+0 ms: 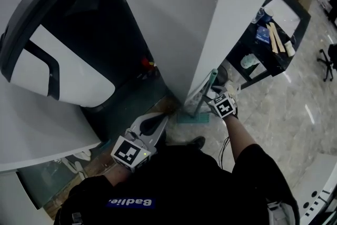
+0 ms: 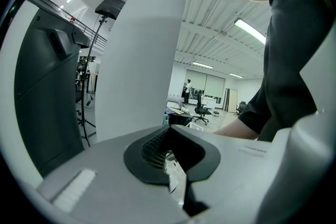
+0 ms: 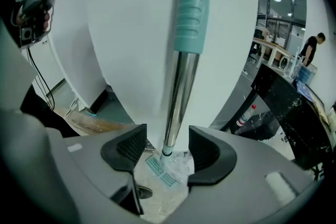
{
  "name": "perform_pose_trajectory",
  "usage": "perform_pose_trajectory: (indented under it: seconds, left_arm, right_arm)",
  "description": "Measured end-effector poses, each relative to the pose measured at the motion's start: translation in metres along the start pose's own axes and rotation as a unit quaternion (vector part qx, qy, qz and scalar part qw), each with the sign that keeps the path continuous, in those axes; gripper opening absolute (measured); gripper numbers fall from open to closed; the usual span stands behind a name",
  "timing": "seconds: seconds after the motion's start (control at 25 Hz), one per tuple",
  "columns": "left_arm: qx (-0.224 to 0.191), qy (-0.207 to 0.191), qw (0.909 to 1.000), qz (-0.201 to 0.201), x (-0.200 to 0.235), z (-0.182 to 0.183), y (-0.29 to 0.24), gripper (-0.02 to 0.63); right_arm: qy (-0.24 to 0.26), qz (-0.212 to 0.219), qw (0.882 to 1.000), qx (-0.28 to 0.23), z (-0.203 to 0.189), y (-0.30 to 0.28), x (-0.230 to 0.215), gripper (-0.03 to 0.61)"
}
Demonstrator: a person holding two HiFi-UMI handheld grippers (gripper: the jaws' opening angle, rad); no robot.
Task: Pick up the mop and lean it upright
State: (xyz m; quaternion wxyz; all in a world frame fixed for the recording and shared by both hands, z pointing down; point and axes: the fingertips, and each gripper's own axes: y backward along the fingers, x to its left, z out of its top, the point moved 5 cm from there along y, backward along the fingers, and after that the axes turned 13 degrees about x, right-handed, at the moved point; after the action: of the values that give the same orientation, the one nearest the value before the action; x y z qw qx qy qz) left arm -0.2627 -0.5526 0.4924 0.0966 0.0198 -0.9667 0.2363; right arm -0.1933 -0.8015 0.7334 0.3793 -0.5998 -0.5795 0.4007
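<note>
The mop stands nearly upright against the corner of a white pillar (image 1: pixel 184 18). Its metal shaft (image 1: pixel 206 93) runs down to a teal mop head (image 1: pixel 192 118) on the floor. In the right gripper view the teal handle grip (image 3: pixel 191 2) rises above the silver shaft (image 3: pixel 177 97), and that shaft passes between the jaws. My right gripper (image 3: pixel 167 147) is open, with a gap between each pad and the shaft. In the head view the right gripper (image 1: pixel 213 100) sits right beside the shaft. My left gripper (image 1: pixel 157 121) hangs lower left, away from the mop, its pads (image 2: pixel 152 147) together with nothing held.
A large black-and-white machine (image 1: pixel 68 34) fills the left. A black cart (image 1: pixel 268 45) with bottles and boards stands right of the pillar, and an office chair (image 1: pixel 329 60) sits at the far right. The floor is pale marble tile (image 1: pixel 279 113).
</note>
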Motion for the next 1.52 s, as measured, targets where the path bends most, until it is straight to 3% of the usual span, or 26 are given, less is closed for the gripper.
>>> perform_pose_trajectory:
  seconds: [0.28,0.64,0.96,1.2,1.52]
  left_arm:
    - [-0.021,-0.026,0.9987,-0.039,0.007,0.01,0.003,0.014]
    - [-0.028,-0.053,0.9885,-0.139,0.009,0.014,0.019,0.014]
    - [-0.037,-0.08,0.9626,-0.256,-0.014,0.002,0.028,0.014]
    - [-0.035,-0.099,0.9451,-0.31,-0.042,-0.007,0.034,0.014]
    - [-0.03,-0.135,0.9372,-0.32,-0.088,-0.014,0.052,0.014]
  right_arm:
    - [-0.055,-0.031,0.998,-0.01,-0.022,0.032,0.012,0.261]
    - [-0.129,-0.087,0.987,-0.046,-0.039,0.077,0.064,0.259]
    - [-0.189,-0.146,0.969,-0.055,-0.073,0.12,0.13,0.25]
    - [-0.23,-0.171,0.954,-0.085,-0.093,0.15,0.169,0.181]
    - [-0.236,-0.187,0.94,-0.161,-0.113,0.18,0.209,0.022]
